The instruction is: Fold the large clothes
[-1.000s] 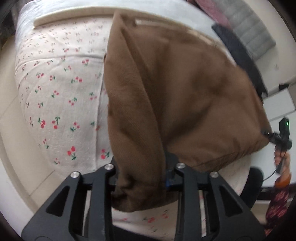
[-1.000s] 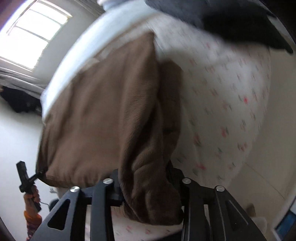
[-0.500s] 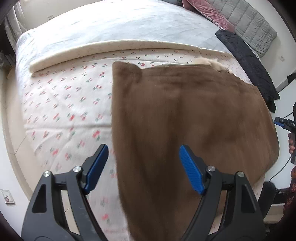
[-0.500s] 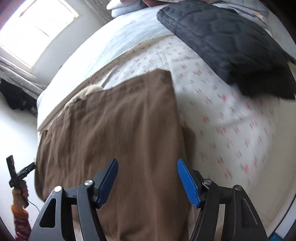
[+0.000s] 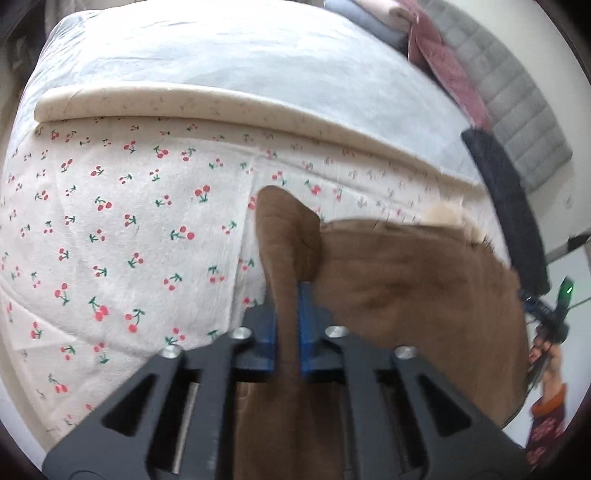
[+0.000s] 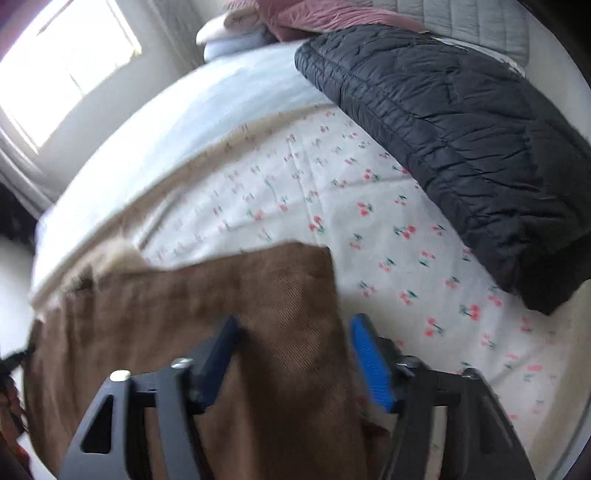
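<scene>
A large brown garment (image 5: pixel 413 295) lies on the cherry-print bed sheet (image 5: pixel 122 229). My left gripper (image 5: pixel 288 306) is shut on the garment's left edge, and a fold of brown cloth stands up between the blue pads (image 5: pixel 304 314). In the right wrist view the same brown garment (image 6: pixel 229 306) lies flat, its far right corner just ahead. My right gripper (image 6: pixel 295 354) is open over that corner, and the blue pads (image 6: pixel 369 365) stand apart with cloth below them.
A dark quilted jacket (image 6: pixel 461 140) lies on the bed to the right. A cream folded strip (image 5: pixel 221 99) and pale blue bedding (image 5: pixel 207 48) lie beyond the garment. Pink and grey bedding (image 6: pixel 332 14) is piled at the head. A window (image 6: pixel 62 62) is at left.
Both grippers let go of the garment and opened half a second ago. The left gripper has since shut on the garment's left edge. The right stays open and has moved closer to the corner.
</scene>
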Demonstrator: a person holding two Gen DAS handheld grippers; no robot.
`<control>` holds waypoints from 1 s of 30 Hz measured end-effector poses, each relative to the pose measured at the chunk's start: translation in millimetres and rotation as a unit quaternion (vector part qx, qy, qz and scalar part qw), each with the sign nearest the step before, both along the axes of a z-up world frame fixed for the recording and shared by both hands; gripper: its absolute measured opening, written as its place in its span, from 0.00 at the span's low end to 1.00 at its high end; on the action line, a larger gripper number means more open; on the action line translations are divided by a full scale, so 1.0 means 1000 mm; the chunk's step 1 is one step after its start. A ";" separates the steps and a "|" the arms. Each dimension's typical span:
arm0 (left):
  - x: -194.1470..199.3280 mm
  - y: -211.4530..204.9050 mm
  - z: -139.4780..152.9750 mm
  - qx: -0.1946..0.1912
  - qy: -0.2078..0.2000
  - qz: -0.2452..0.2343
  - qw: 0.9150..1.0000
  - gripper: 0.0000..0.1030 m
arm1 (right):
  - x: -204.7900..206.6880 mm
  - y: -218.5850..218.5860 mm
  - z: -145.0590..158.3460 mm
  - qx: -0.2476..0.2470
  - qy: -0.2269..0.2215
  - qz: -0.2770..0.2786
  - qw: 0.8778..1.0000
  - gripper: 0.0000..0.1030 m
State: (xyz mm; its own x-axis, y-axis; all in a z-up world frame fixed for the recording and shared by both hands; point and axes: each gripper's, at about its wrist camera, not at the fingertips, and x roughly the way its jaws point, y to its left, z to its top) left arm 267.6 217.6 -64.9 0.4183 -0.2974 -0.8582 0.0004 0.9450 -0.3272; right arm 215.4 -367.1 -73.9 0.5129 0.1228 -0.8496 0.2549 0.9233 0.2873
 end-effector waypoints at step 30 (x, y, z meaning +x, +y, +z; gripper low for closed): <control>-0.006 -0.052 0.037 0.105 -0.150 0.044 0.982 0.65 | 0.000 0.089 0.065 -0.057 -0.111 0.075 0.989 0.60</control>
